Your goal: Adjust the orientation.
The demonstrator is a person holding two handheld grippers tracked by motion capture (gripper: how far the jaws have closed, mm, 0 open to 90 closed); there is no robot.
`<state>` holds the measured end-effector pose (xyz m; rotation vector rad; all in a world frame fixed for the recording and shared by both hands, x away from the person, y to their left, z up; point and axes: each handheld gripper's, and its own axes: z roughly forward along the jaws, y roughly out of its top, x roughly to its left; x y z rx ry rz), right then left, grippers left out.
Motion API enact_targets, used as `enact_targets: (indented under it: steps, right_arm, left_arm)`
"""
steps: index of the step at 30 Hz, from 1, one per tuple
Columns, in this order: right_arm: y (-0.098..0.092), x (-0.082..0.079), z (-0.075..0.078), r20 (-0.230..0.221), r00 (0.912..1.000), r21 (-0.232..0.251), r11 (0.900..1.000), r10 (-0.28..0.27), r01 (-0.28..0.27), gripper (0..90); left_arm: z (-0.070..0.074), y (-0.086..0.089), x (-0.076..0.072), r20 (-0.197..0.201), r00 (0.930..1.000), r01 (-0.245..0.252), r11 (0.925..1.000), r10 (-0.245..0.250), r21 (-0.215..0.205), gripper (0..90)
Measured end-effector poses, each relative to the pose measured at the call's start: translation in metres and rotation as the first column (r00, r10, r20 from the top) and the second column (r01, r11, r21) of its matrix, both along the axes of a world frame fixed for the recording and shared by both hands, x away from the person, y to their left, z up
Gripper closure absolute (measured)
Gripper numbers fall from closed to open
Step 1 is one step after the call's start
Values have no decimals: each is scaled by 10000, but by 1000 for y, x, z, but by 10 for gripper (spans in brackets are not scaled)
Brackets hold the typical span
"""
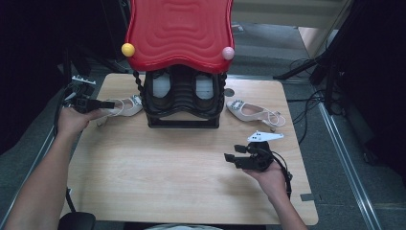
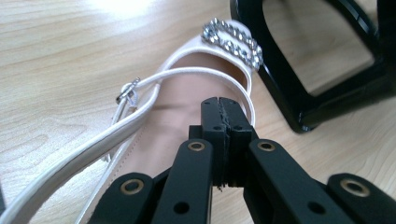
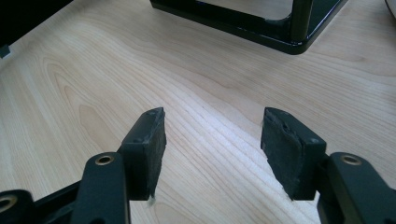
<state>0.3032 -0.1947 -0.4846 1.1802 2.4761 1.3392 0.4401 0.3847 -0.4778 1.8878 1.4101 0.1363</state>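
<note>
A white strappy sandal [image 1: 127,106] with a rhinestone buckle [image 2: 233,39] lies on the wooden table [image 1: 182,177], left of a black rack [image 1: 184,122]. My left gripper [image 1: 109,104] is shut, its tips [image 2: 223,105] close over the sandal's tan insole [image 2: 187,88]; nothing shows between the pads. The matching sandal [image 1: 253,112] lies to the right of the rack. Lower right on the table, my right gripper [image 1: 232,152] stands open over bare wood, with nothing between its fingers [image 3: 212,135].
The rack carries a wavy red top [image 1: 179,33] with a yellow ball [image 1: 128,49] and a pink ball [image 1: 228,52] at its corners. Its black base frame [image 3: 261,28] lies ahead of the right gripper. Cables [image 1: 311,103] trail off the table's right edge.
</note>
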Motion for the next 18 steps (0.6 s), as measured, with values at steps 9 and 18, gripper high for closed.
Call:
enact_targets:
  steps: [9,18]
  right_arm:
    - [0,-2,-1,-67,10000,-67,10000,-26,26,416]
    - [1,-1,-3,-100,9999,-89,10000,-45,44,412]
  left_arm:
    - [-14,-6,2,-682,9977,89,9987,-55,493,900]
    - [-9,-12,-1,-618,9978,252,9995,-239,211,900]
